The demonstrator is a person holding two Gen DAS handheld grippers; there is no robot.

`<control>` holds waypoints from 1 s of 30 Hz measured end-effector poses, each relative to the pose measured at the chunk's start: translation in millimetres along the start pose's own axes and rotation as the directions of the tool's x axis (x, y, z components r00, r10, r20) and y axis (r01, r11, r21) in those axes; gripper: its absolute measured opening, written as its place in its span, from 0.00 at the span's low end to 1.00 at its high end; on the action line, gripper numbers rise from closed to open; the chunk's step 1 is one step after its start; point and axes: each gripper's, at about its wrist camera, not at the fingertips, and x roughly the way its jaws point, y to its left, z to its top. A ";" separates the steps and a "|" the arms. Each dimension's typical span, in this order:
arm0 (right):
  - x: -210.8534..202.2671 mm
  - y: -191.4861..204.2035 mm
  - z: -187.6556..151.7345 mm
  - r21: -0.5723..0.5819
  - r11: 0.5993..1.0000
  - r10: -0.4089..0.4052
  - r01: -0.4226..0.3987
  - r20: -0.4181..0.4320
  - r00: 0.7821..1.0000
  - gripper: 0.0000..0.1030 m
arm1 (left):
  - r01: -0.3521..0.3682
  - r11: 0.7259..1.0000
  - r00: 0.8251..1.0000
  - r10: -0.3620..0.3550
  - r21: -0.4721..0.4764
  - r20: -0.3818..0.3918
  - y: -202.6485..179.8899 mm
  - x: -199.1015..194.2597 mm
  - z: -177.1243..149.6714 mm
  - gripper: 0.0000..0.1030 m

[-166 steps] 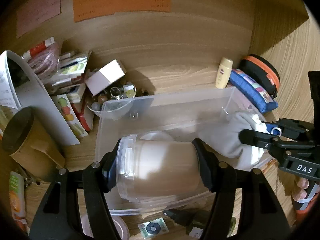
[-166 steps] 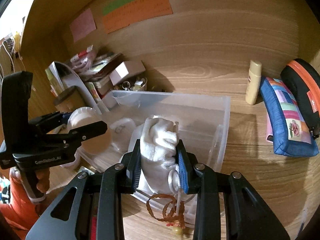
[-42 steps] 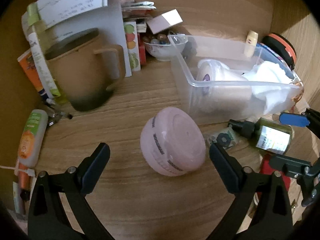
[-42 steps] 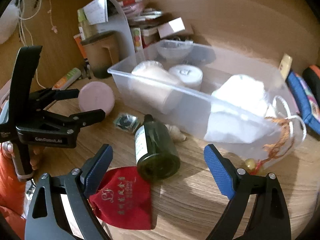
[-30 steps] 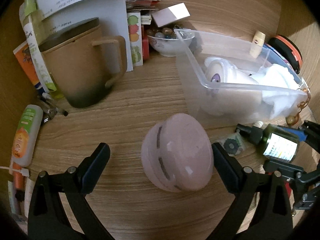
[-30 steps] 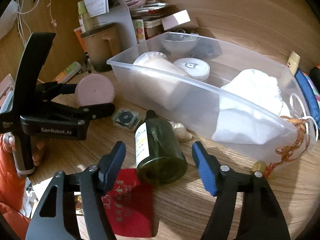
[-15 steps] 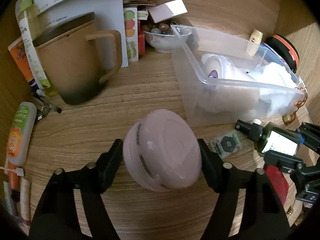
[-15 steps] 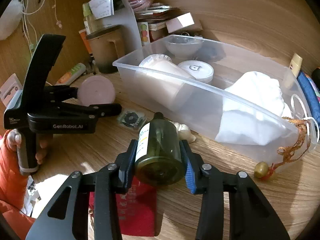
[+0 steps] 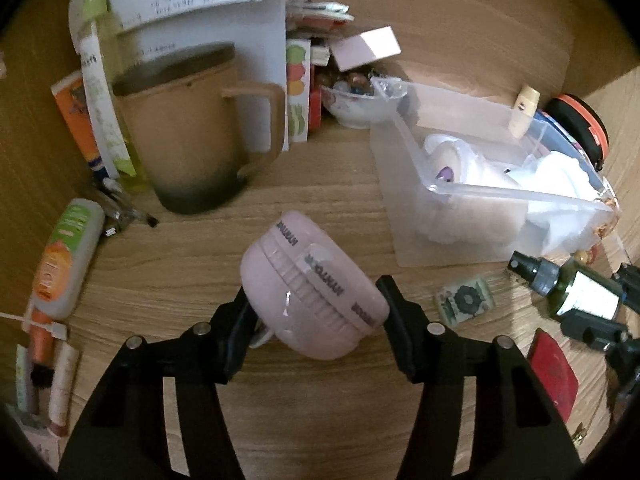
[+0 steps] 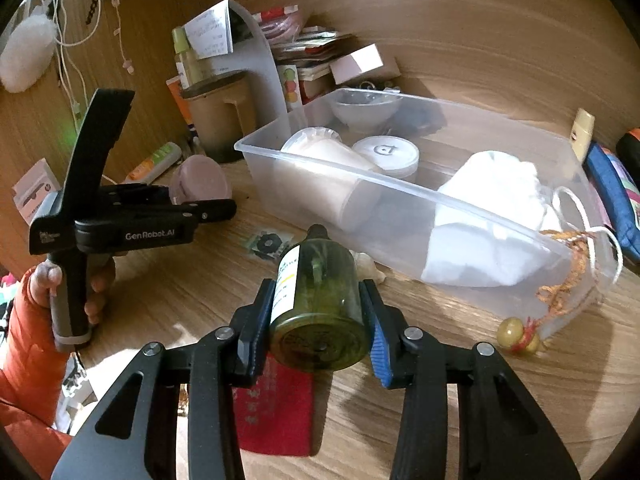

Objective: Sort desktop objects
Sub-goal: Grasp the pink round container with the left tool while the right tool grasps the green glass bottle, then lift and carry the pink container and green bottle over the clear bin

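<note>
- The left gripper (image 9: 316, 312) is pinching a round pink case (image 9: 312, 292) between its two fingers, one on each side.
- The pink case is sitting tilted in the gripper, just above the tabletop (image 9: 192, 256). It looks lifted a little, but I cannot tell for sure that it is off the wood.
- The right gripper (image 10: 316, 312) is pinching a green glass bottle (image 10: 320, 300) around its fat middle. That is a good place to hold it, so it is not slipping out.
- The bottle is pointing its black spray top at the clear plastic box (image 10: 400, 196), which is just in front of it.
- The box is already holding a big cup lying on its side (image 10: 324, 176), a round white lid (image 10: 386, 154) and a white cloth bag (image 10: 488, 216). So the box seems to be the place where the things are going.
- I think both things are being picked up now and are going into the box next.
- A brown mug (image 9: 188, 136) is standing near the pink case, so the left gripper is needing some care to go around it.
- A red pouch (image 10: 276, 412) is lying on the tabletop under the bottle. A little flat packet (image 10: 267, 243) is lying beside the box. They are waiting for their turn.
</note>
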 end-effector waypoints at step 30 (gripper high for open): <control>-57.2 -16.4 13.2 -0.008 1.000 0.016 -0.016 0.125 0.992 0.37 | -0.004 1.000 0.987 0.000 0.020 0.162 -32.9 -67.7 10.4 0.56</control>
